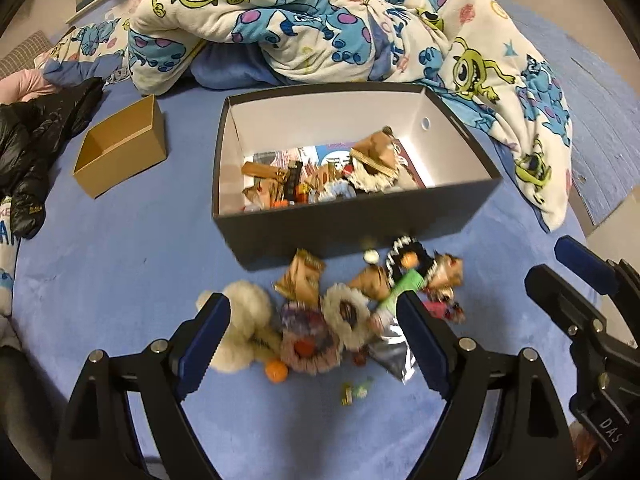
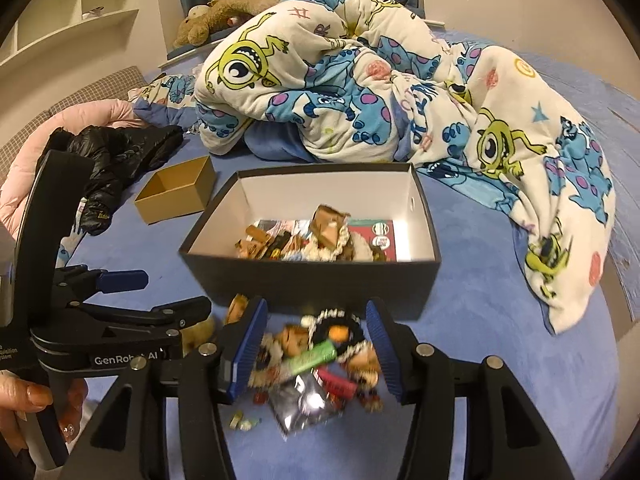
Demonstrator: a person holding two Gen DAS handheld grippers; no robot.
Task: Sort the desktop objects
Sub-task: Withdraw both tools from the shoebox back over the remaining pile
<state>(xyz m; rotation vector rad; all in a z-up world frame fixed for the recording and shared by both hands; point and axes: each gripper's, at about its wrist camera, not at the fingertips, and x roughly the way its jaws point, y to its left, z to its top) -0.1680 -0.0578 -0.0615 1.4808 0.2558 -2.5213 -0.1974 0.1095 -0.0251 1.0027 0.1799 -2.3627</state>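
A pile of small objects lies on the blue bed cover in front of a black shoe box: a fluffy white pompom, scrunchies, brown snack packets, a green tube, a silver packet and an orange ball. The box holds several more small items. My left gripper is open over the pile, holding nothing. My right gripper is open over the pile's right part, holding nothing. The box also shows in the right wrist view.
A small open brown cardboard box sits left of the black box. A black puffer jacket lies at the far left. A bunched cartoon-print blanket lies behind and right of the box. A plush toy lies far back.
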